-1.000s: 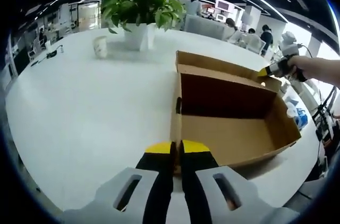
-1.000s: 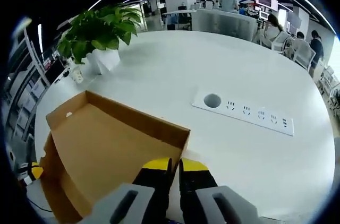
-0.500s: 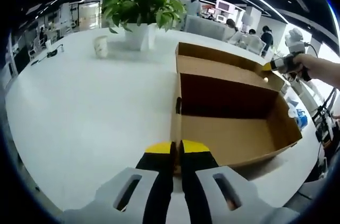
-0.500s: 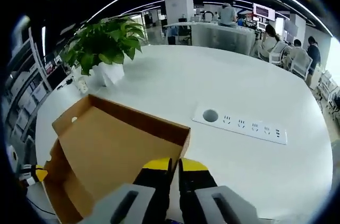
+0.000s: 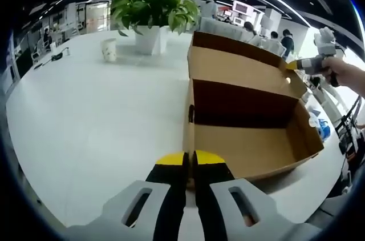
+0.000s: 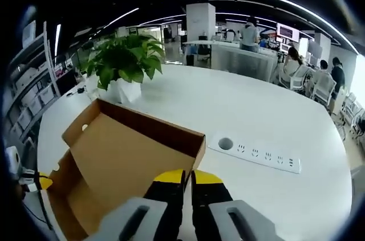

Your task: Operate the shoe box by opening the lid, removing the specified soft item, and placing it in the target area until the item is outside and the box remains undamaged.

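1. Office space with ceiling strip lights lies behind a wide white worktop (image 5: 85,115); a potted plant (image 5: 153,7) stands far ahead of my left gripper (image 5: 190,158).
2. My left gripper's jaws are pressed together on the near wall of the shoe box (image 5: 251,144); I see bare cardboard inside.
3. My right gripper (image 6: 187,176) pinches the raised lid (image 6: 122,149) at its edge; a power strip (image 6: 254,152) sits just beyond, to its right.
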